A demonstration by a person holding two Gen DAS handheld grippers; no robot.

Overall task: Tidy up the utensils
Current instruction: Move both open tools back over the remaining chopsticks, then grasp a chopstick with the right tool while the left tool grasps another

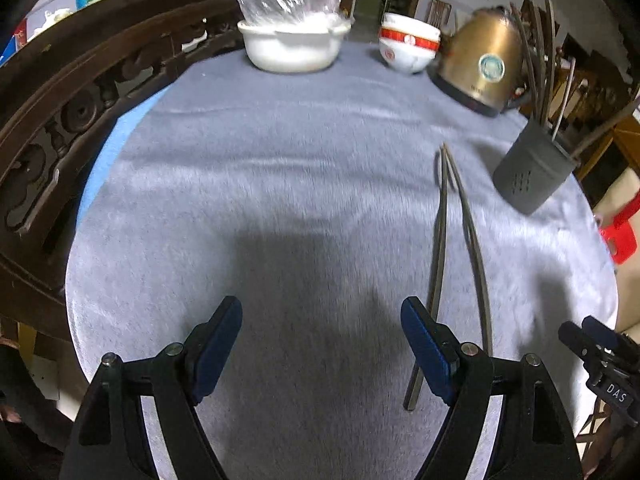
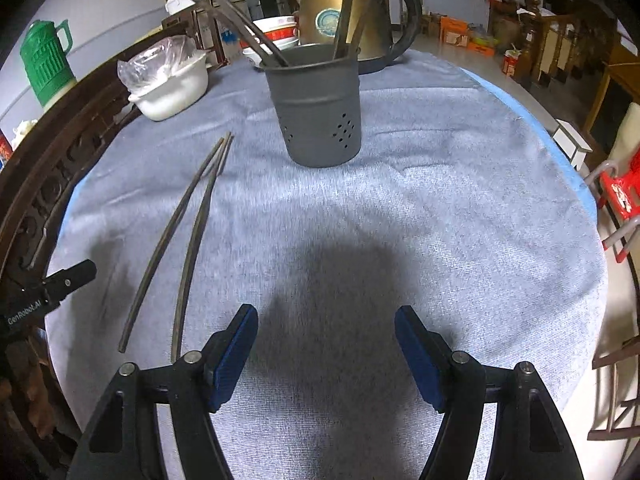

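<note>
Two dark chopsticks (image 1: 444,236) lie on the grey-blue tablecloth, tips together at the far end; they also show in the right wrist view (image 2: 188,240). A grey perforated utensil holder (image 2: 316,108) stands upright with several chopsticks in it; it also shows in the left wrist view (image 1: 532,168). My left gripper (image 1: 322,320) is open and empty above the cloth, its right finger just left of the lying chopsticks. My right gripper (image 2: 326,328) is open and empty, right of the chopsticks and in front of the holder.
A gold kettle (image 1: 484,64), stacked red-rimmed bowls (image 1: 408,46) and a white pot with a plastic bag (image 1: 294,40) stand at the far side. A carved wooden chair back (image 1: 60,112) lines the left edge. A red stool (image 2: 620,196) is at the right.
</note>
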